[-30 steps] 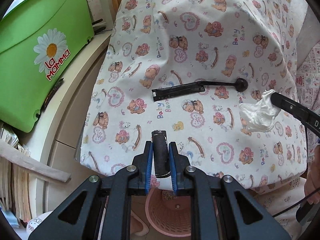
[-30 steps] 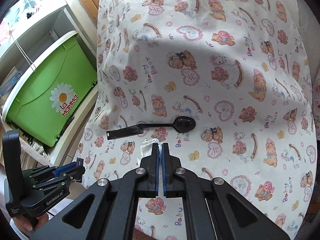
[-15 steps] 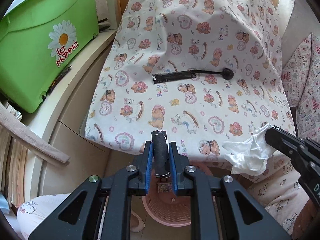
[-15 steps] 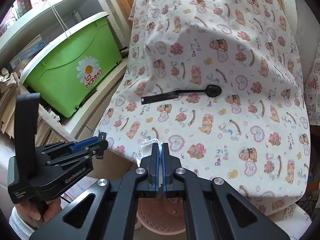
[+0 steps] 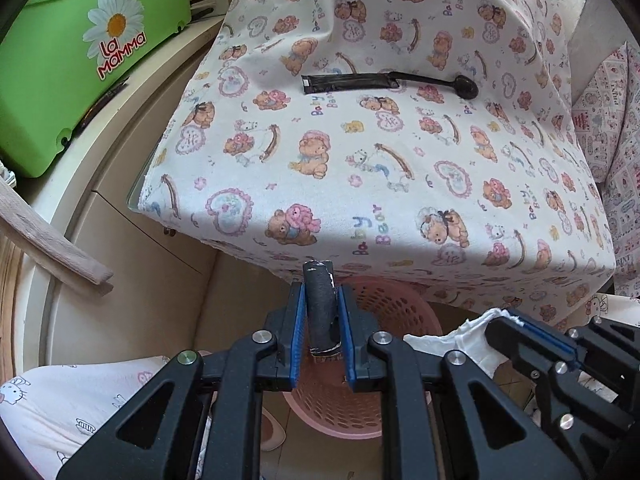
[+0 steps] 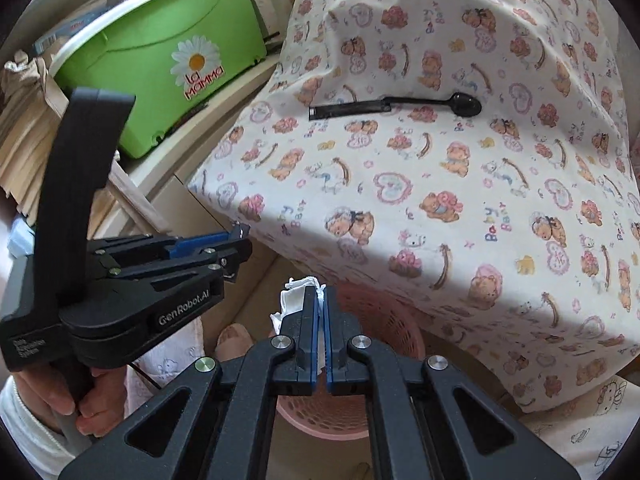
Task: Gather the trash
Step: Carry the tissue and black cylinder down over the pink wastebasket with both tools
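My left gripper (image 5: 320, 312) is shut on a dark rolled wrapper (image 5: 319, 304) and holds it over a pink perforated basket (image 5: 384, 308) on the floor below the table edge. My right gripper (image 6: 321, 300) is shut on a crumpled white tissue (image 6: 290, 304), also above the pink basket (image 6: 384, 320). The tissue also shows in the left wrist view (image 5: 460, 340), low on the right. A black plastic spoon in a torn black sleeve (image 5: 384, 82) lies on the bear-print tablecloth (image 5: 400, 160); it shows in the right wrist view too (image 6: 396, 106).
A green "La Mamma" bin (image 5: 80, 60) stands on a cream shelf (image 5: 120, 140) to the left of the table. A wooden slat (image 5: 52, 244) leans at the lower left. A patterned cushion (image 5: 616, 128) sits to the right.
Both grippers have pulled back off the table and lowered toward its front edge, so they now hang over the pink basket. Each still holds its item.
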{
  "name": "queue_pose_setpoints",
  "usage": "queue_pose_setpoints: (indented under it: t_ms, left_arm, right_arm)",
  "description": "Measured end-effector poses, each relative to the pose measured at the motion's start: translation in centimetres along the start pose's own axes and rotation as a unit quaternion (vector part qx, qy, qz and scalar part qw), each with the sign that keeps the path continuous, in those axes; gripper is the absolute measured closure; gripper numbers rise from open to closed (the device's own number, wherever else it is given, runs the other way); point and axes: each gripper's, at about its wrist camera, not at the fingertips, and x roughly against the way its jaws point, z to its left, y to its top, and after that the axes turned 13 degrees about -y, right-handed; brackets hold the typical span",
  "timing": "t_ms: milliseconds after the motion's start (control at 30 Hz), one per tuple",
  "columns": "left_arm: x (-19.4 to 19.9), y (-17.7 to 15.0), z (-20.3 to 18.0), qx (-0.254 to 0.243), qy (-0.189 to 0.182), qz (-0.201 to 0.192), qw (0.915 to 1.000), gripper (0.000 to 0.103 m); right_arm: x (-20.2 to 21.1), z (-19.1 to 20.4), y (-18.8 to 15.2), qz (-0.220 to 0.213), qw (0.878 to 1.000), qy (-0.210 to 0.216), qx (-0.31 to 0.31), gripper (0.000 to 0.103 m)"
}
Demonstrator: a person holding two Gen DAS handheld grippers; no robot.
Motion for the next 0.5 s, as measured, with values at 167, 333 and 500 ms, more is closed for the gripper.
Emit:
queue_pose_setpoints:
  t_ms: [167, 333, 500]
  left_arm:
    - [-2.0, -0.8, 0.8, 0.012, -0.007, 0.029, 0.9995, 0.088]
    - [-4.2, -1.8, 1.5, 0.024, -0.011, 0.066, 0.9975, 0.087]
    - [-7.8, -3.4, 2.4, 0.038, -0.009, 0.13, 0.9907, 0.087]
  right_arm:
    - [-2.0, 1.1, -1.2, 0.024, 0.999, -0.013, 0.019, 0.1]
    - [-3.5, 1.8, -2.1, 0.038, 0.998, -0.035, 0.035, 0.1]
    - [-5.3, 1.8, -2.7, 0.058, 0.996, -0.059, 0.038, 0.1]
